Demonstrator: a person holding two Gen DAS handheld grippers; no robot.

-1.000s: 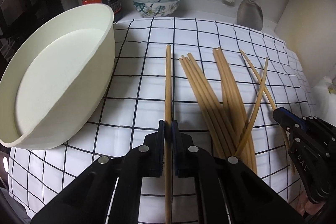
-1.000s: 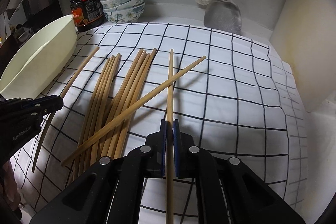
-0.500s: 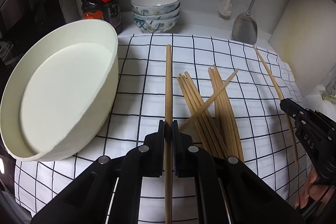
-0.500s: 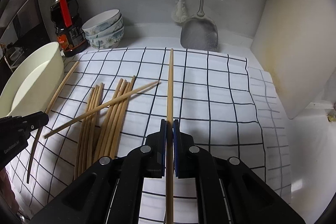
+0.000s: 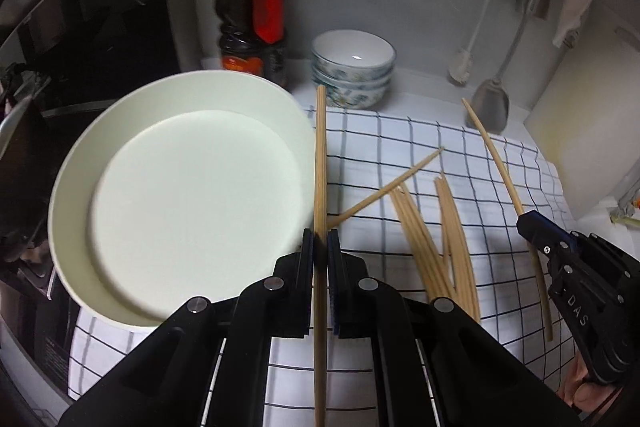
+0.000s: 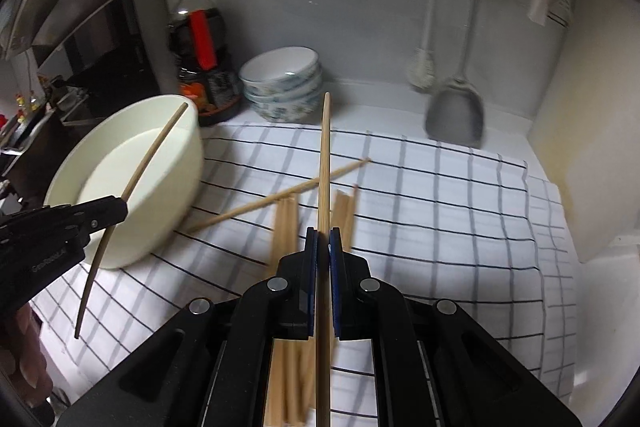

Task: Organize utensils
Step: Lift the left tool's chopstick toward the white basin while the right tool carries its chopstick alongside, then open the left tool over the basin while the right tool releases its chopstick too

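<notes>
My left gripper (image 5: 320, 247) is shut on a wooden chopstick (image 5: 320, 163) and holds it in the air beside the right rim of the big white bowl (image 5: 192, 195). In the right wrist view the left gripper (image 6: 118, 213) and its chopstick (image 6: 152, 151) hang over the bowl (image 6: 160, 187). My right gripper (image 6: 323, 241) is shut on another chopstick (image 6: 325, 163), lifted above the cloth; it also shows in the left wrist view (image 5: 528, 223). Several loose chopsticks (image 5: 436, 239) lie on the checked cloth (image 5: 400, 147), one crossed over them (image 6: 280, 195).
A dark sauce bottle (image 5: 252, 11) and stacked patterned bowls (image 5: 352, 67) stand at the back. A metal spatula (image 6: 456, 111) and a brush (image 6: 422, 67) hang on the back wall. A white board (image 6: 592, 167) leans at the right.
Both grippers have risen higher with their chopsticks. The left one has moved left to the bowl's rim. The loose chopsticks on the cloth have not moved.
</notes>
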